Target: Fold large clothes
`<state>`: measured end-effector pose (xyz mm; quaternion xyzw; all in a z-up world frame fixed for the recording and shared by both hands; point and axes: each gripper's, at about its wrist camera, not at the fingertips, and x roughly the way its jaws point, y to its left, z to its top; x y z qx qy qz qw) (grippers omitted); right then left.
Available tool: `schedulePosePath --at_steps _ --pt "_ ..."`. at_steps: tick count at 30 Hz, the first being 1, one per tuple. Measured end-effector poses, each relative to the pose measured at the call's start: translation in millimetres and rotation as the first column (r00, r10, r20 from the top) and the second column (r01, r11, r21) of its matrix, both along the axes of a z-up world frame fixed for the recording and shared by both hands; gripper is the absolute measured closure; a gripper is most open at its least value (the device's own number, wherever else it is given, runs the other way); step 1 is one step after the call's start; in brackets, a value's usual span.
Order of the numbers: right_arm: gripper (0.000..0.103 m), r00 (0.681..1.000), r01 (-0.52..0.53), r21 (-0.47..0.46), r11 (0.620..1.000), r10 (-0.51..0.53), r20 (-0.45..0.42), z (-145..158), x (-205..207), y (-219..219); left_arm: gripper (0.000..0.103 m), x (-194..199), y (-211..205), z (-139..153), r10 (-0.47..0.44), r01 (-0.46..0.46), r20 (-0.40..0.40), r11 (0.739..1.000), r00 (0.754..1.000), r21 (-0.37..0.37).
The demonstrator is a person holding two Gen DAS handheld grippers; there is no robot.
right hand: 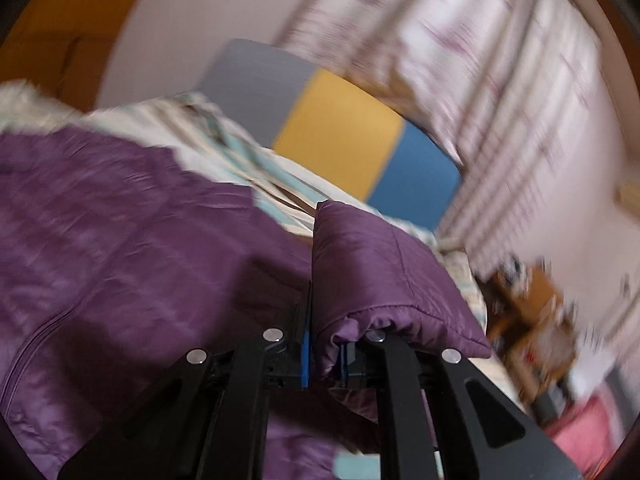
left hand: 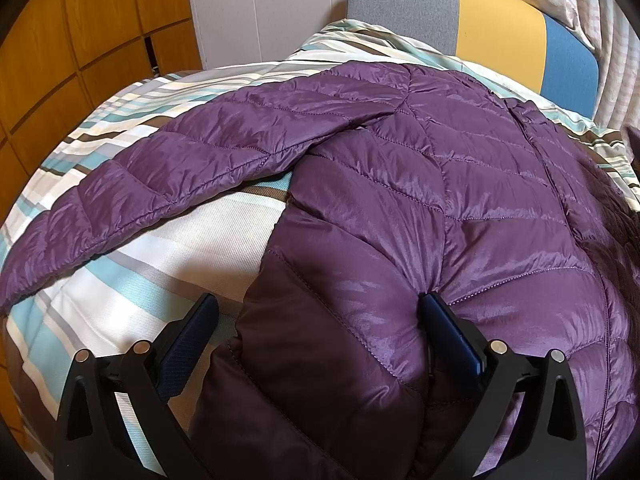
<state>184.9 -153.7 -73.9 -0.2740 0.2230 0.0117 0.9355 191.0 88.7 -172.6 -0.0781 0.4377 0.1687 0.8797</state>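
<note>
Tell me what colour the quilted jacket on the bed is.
Purple; the jacket shows best in the left wrist view.

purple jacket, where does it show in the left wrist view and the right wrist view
Left wrist: purple jacket fills centre and right, one sleeve stretched left across the striped bedding.
Right wrist: it fills the left half, and a sleeve end is pinched in the right gripper.
Shared landmark: grey, yellow and blue headboard, at top in both.

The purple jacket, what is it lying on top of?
The purple jacket lies on a striped bedspread, visible beside its body and sleeve. Whatever lies under the jacket's body is covered, and the bedspread hides what is beneath it.
</note>
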Motion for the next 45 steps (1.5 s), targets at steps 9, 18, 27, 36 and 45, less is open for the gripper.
schedulePosePath --at_steps 9,18,27,36,45 --pt "0.094 0.973 -0.232 -0.331 0.915 0.221 -0.072 -78.7 -3.9 105.5 0.003 0.1 0.5 -0.3 0.0 0.0 0.001 1.0 1.0 -0.003" --pt "0.052 0.944 -0.182 -0.656 0.732 0.317 0.091 -115.7 -13.0 129.9 0.003 0.2 0.8 -0.5 0.0 0.0 0.001 1.0 1.0 -0.01" --pt "0.044 0.927 -0.224 -0.796 0.563 0.376 0.006 -126.9 11.2 127.5 0.003 -1.3 6.7 5.5 0.004 -0.005 -0.024 0.998 1.0 -0.06" --pt "0.022 0.942 -0.239 0.007 0.971 0.234 -0.24 -50.9 54.4 15.7 0.003 -4.4 -14.1 62.9 -0.031 0.047 0.158 0.994 0.987 -0.098" --pt "0.033 0.93 0.248 0.59 0.769 -0.02 -0.366 -41.2 106.3 -121.4 0.033 72.0 -83.6 33.1 -0.213 0.212 0.015 0.976 0.977 0.041"
